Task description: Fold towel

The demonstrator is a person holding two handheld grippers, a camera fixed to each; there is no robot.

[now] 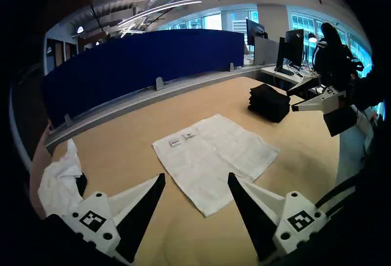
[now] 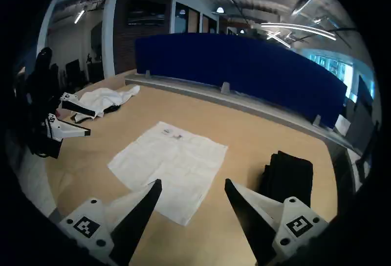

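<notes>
A white towel (image 1: 215, 156) lies spread flat on the wooden table (image 1: 146, 124), its labels showing near one edge. My left gripper (image 1: 195, 185) hovers open just short of the towel's near edge, nothing between its fingers. In the right gripper view the same towel (image 2: 171, 161) lies ahead, and my right gripper (image 2: 192, 190) stands open above its near corner, holding nothing. Farther off, the right gripper (image 1: 305, 97) is seen at the right of the left gripper view, and the left gripper (image 2: 83, 121) at the left of the right gripper view, both open.
A stack of folded black cloths (image 1: 269, 102) (image 2: 288, 173) sits at one end of the table. A crumpled pile of white towels (image 1: 61, 180) (image 2: 107, 97) lies at the other end. A blue partition (image 1: 141, 65) runs along the far edge. Monitors (image 1: 293, 48) stand beyond.
</notes>
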